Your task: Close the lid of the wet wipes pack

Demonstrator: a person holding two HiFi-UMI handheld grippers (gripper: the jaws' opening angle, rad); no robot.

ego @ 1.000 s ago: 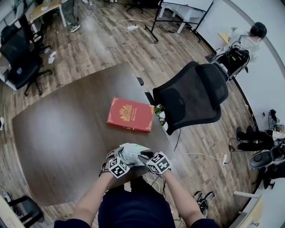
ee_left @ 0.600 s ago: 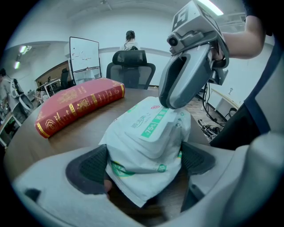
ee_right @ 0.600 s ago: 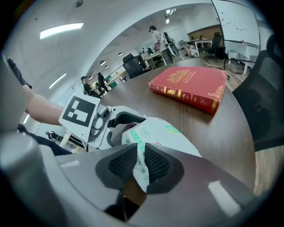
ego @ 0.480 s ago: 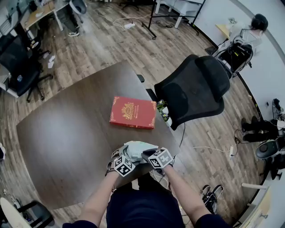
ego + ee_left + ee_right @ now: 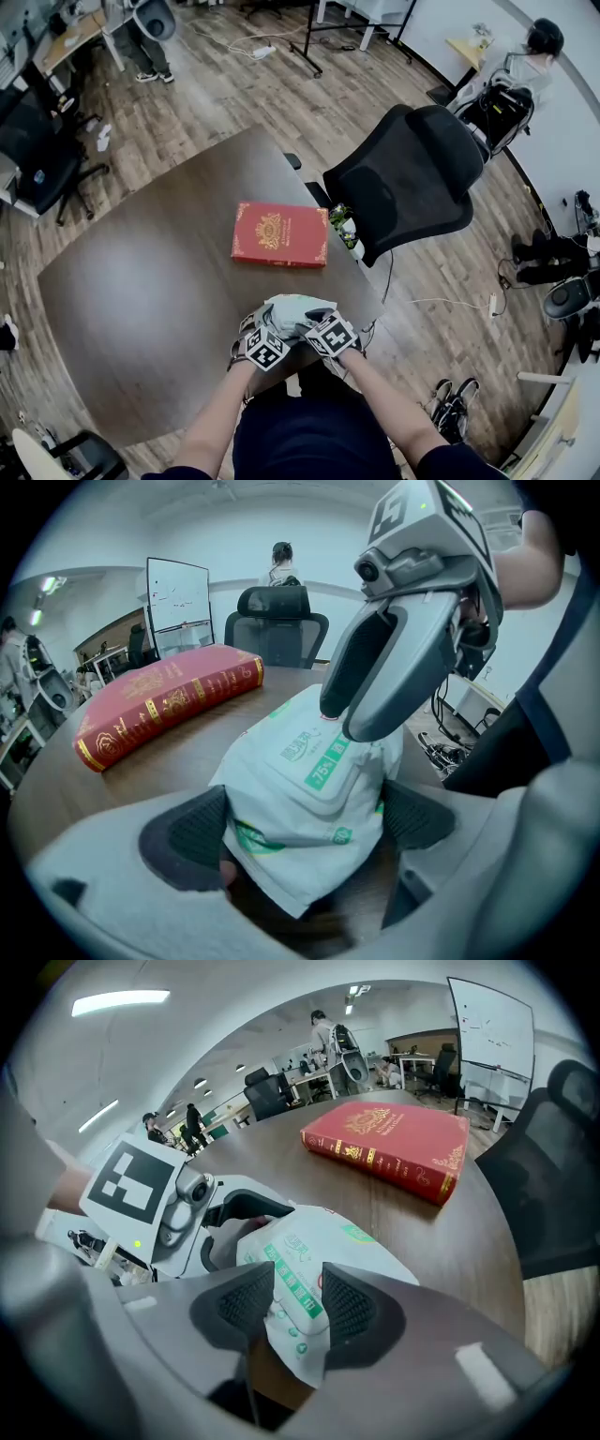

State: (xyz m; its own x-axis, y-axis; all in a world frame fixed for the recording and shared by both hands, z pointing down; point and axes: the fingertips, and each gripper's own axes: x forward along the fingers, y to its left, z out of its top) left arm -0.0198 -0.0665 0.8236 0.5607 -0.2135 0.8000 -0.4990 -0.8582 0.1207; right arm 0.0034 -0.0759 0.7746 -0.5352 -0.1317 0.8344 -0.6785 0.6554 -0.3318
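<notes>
While the left gripper pinches its near end, the white, green-printed wet wipes pack runs lengthwise toward the office chair. Jaws on the right gripper just eased slightly apart, lid showing between them.

left forearm and right forearm reach forward, close together, with the 2 grippers side by side and tilted steeply down. the left gripper clamps the wet wipes pack by its sides. the right gripper rests its tips on the pack's top, its jaws slightly apart after just opening.
</notes>
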